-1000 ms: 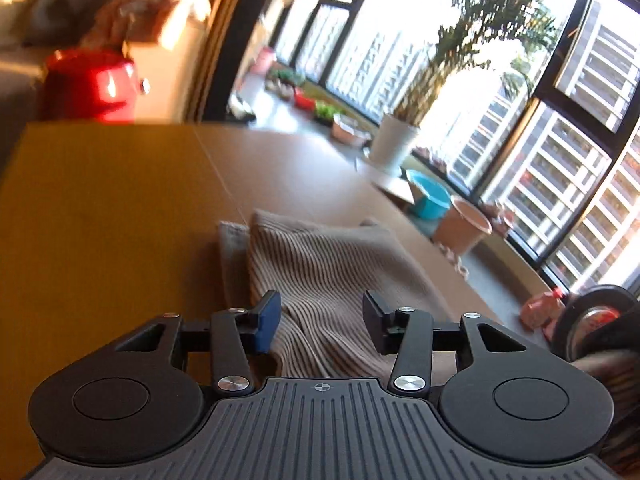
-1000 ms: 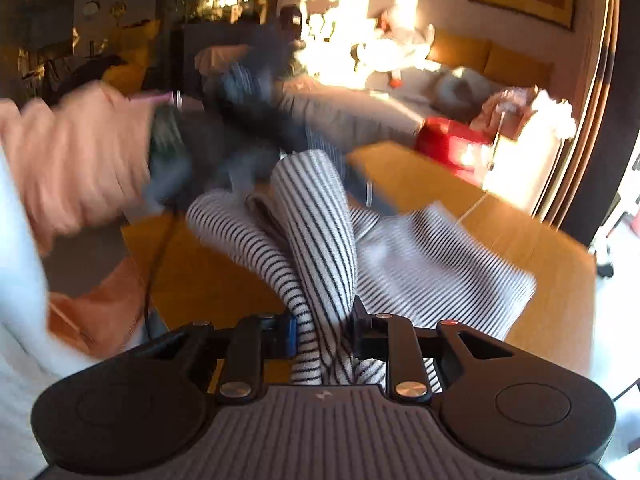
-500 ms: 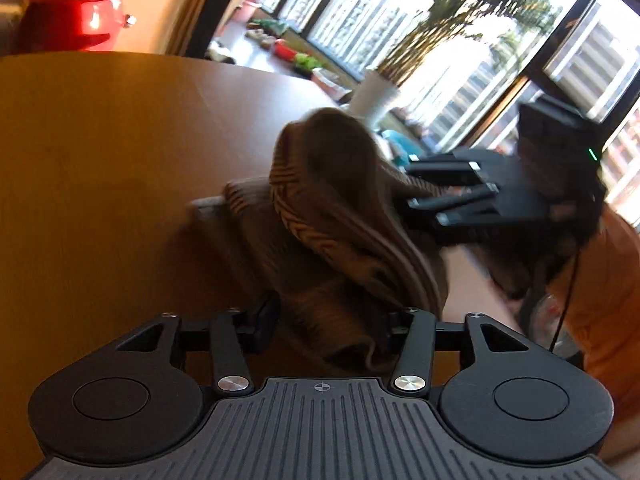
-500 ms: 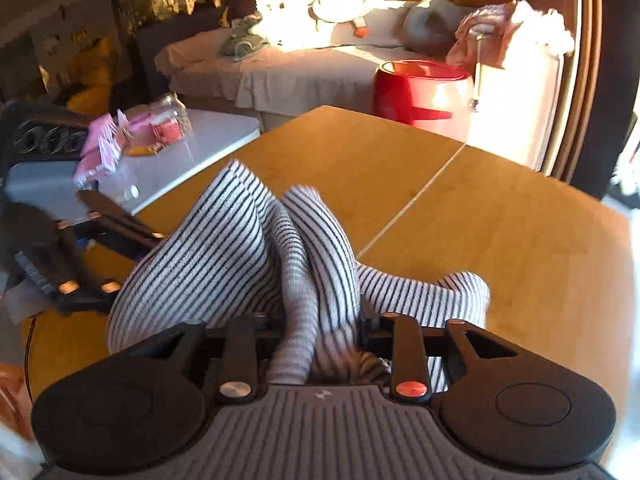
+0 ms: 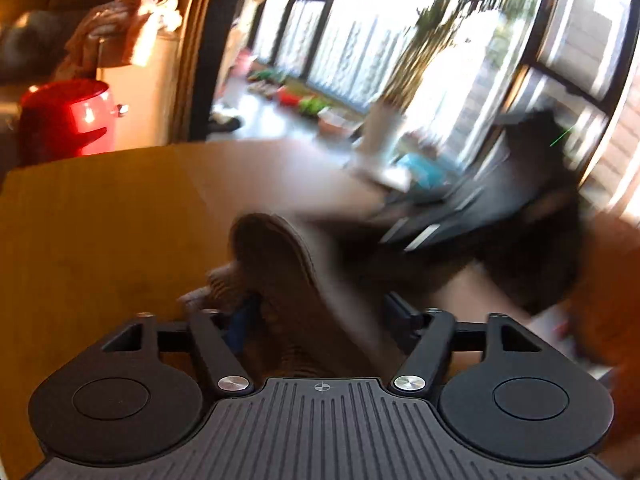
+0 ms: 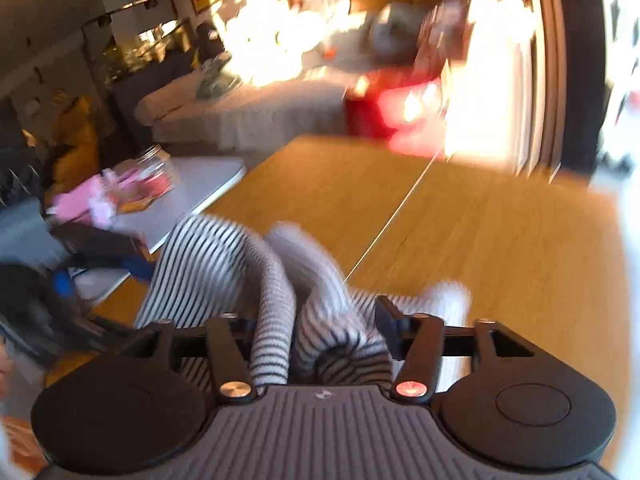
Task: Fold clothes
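Since the earlier frame both tools swung sideways. The left tool (image 5: 316, 312) and right tool (image 6: 316, 320) each apparently clamp the soft, light black-and-white striped knit garment (image 6: 208, 264), bunched ahead above the wooden worktop (image 6: 460, 232); grip hems.

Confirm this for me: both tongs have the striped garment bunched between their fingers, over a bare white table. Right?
Not quite. The table is wooden, orange-brown, not white; the right wrist view shows it. The rest holds: the striped garment is bunched between the fingers of the right tongs and the left tongs.
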